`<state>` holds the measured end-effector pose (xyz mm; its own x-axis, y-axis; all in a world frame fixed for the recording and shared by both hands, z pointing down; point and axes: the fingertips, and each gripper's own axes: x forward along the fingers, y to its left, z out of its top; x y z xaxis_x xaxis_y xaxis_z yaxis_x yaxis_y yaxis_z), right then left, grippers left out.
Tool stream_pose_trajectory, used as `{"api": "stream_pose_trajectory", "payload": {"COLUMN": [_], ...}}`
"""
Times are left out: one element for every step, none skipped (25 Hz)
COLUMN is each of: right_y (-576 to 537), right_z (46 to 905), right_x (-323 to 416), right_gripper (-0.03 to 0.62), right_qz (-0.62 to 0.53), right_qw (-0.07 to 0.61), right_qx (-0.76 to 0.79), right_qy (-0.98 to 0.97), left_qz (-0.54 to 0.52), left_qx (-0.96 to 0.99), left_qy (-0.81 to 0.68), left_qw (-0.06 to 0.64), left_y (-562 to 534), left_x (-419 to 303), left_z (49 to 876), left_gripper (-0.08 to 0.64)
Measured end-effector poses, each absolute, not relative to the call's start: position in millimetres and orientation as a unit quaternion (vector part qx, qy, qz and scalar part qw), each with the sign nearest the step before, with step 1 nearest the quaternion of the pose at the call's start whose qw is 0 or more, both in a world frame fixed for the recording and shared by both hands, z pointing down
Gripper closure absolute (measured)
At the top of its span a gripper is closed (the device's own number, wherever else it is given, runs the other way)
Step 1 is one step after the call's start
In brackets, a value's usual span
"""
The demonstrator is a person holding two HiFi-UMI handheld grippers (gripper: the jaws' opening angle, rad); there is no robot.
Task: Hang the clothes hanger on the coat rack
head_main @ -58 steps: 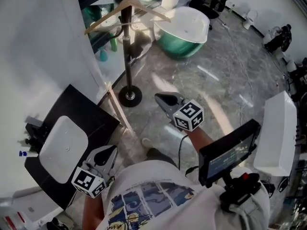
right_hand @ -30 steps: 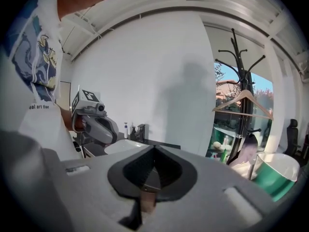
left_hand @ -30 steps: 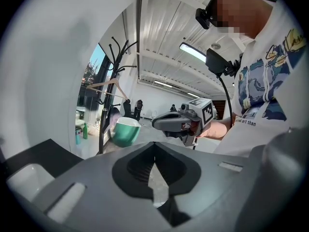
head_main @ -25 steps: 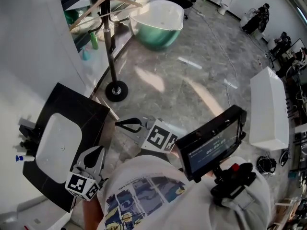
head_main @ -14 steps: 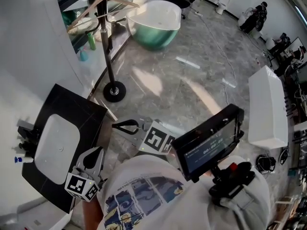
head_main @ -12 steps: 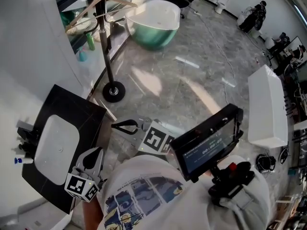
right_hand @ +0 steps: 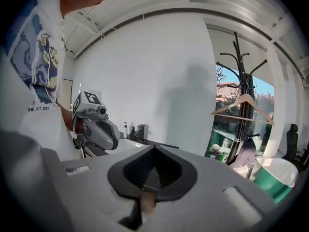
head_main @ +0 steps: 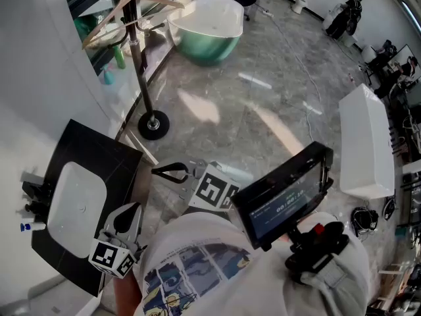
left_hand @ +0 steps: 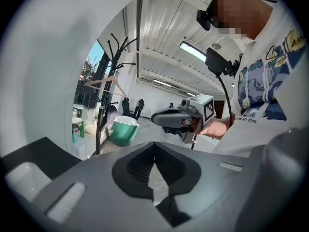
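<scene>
Right tool (head_main: 158, 171) apparently far from hanger (head_main: 105, 20)

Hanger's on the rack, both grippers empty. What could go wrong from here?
1. The hanger hangs only by its hook on the coat rack; a knock to the coat rack might shake it off.
2. The coat rack stands on one small round base; a bump while stepping away could tip it.
</scene>
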<state>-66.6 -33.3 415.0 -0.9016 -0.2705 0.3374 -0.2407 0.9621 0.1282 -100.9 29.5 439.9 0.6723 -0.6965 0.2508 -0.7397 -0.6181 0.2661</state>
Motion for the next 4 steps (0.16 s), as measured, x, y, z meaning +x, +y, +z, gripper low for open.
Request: {"api": "stream_pose_trajectory", "payload": {"right_y": [-35.4,-37.9,-40.7,-43.6], "right_z": [415.5,416.1,416.7,417.3], "right_x": [-65.3,-64.0,-62.7,-61.4], "right_gripper": [0.591,0.591,0.591,0.591], "right_qz": [-0.042,-0.041,-0.041,-0.04], "right_qw": [0.179,0.179,0.18,0.18], "right_qx": [0.132,0.133,0.135,0.136], "right_qy": [-0.974,-0.974,-0.974,-0.973], "left_qz": [0.062,0.063,0.063,0.064], "left_qx": [0.898,0.898,0.899,0.899], "left_qy": [-0.399,-0.397,-0.396,-0.395], "left_qw": [0.176,0.177,0.177,0.178], "left_y": [27.6,25.3,22.8,20.3], "left_x": [-99.8,-98.5,-97.3,-96.1], "left_z": [440.6,441.4,442.1,442.8], "left_gripper": [0.557,0.557,0.557,0.557]}}
